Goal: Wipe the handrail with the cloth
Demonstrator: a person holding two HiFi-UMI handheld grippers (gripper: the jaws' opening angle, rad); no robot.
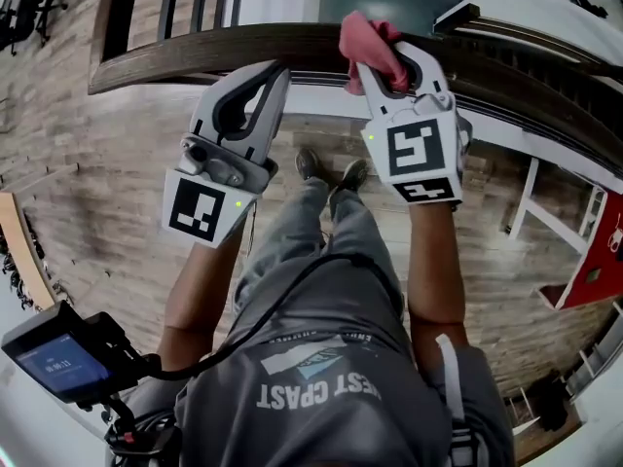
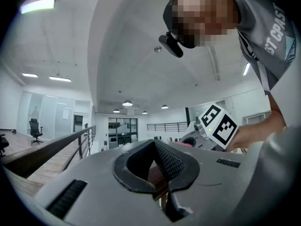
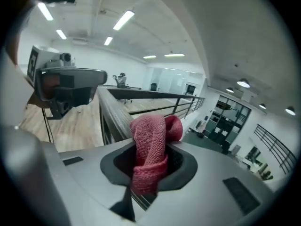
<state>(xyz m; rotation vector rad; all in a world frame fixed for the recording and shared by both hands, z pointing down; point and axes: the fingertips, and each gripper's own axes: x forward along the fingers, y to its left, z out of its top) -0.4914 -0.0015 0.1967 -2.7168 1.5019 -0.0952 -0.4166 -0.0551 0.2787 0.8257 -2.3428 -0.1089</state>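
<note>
My right tool (image 1: 394,66) is clamped on the red cloth (image 1: 368,45), bunched against the top of the dark wooden handrail (image 1: 195,52). My left tool (image 1: 273,76) is closed on nothing, tips just beside the rail. To wipe well I'd press the cloth flat, drag along the rail's curve and hold the left tool out of the path. Plank floor (image 1: 97,163) below; open office with ceiling lights beyond.

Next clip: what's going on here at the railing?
A person stands at a wooden handrail with a gripper in each hand. The right gripper has its tongs clamped on a red cloth, held right at the rail. The left gripper is shut with nothing in it, its tip at the rail alongside.
</note>
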